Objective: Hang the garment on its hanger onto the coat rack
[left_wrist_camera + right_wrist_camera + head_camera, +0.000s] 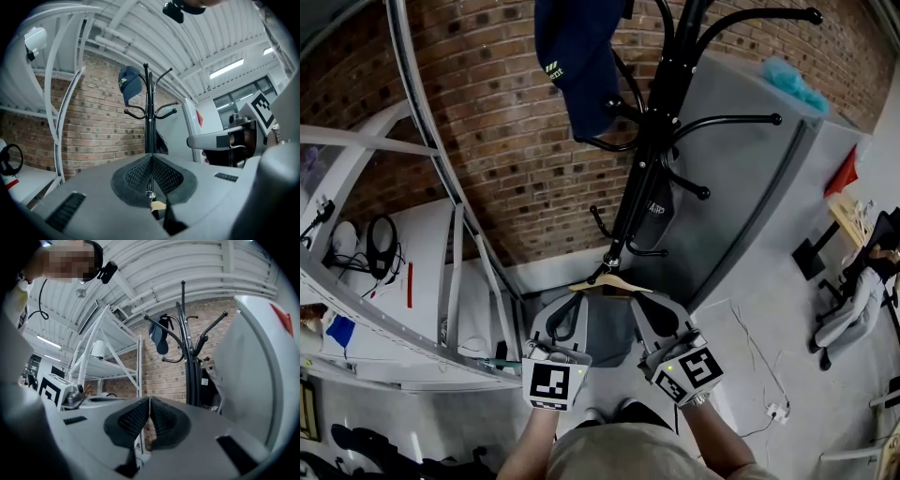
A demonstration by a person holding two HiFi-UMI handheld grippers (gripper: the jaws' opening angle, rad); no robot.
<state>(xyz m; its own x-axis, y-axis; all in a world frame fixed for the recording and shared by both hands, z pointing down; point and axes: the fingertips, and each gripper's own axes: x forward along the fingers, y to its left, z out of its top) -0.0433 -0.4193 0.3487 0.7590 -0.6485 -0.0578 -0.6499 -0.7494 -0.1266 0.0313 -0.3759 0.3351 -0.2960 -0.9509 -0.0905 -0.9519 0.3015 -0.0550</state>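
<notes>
The left gripper has its pads pressed tight together. A bit of the wooden hanger and its shiny hook sit right in the crack between them, so it is holding the hanger. The right gripper is squeezed shut too, and its own view shows nothing between its pads.

From above, both tips reach the ends of the hanger. It is in front of the pole of the black coat rack, well under the pegs and not on one yet. Some grey-blue cloth hangs under the hanger, between the two grippers.

A blue cap hangs high on the rack. Behind is a brick wall, with white shelves on the left and a grey cabinet on the right.
</notes>
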